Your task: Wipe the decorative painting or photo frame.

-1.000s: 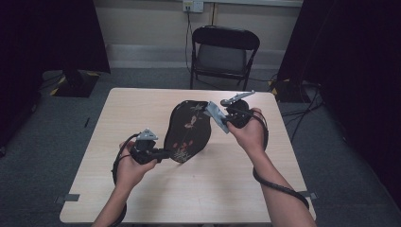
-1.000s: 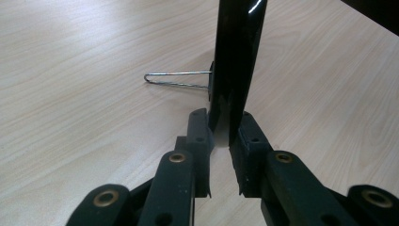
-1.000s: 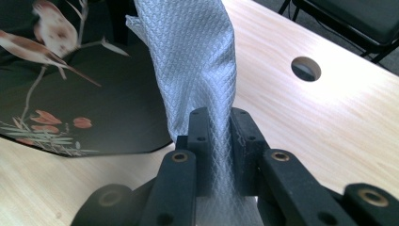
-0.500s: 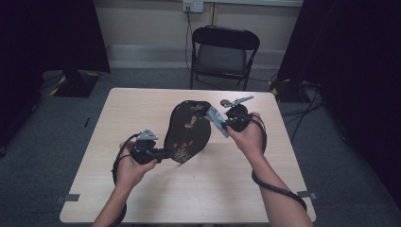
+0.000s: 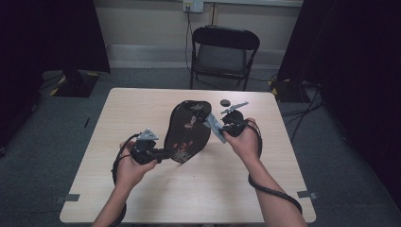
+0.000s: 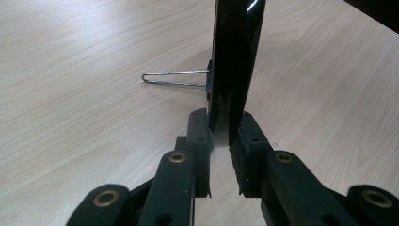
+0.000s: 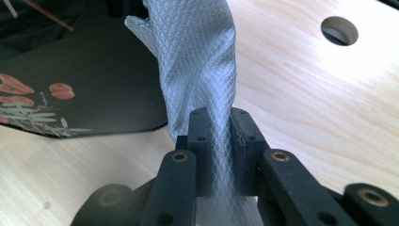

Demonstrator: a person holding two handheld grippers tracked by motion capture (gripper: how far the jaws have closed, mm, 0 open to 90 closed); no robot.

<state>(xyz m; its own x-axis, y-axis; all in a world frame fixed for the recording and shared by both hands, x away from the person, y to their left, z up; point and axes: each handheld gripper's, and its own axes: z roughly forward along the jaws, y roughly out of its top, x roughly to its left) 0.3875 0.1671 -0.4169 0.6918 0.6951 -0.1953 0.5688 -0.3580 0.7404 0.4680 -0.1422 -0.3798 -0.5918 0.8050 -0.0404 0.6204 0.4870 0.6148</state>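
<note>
The black oval tray with red flowers (image 5: pixel 187 130) is held up on edge near the desk's (image 5: pixel 142 198) middle by the clamped left gripper (image 6: pixel 221 136), the grey cloth (image 7: pixel 197 61) is pinched in the right gripper (image 7: pixel 219 125) at its far end, and most wiping seems left.

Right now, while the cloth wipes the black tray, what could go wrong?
1. The left tool pinches only the rim of the black tray, which stands on edge; a push could twist it loose.
2. The grey cloth is bunched in the right tool, so it may slip.
</note>
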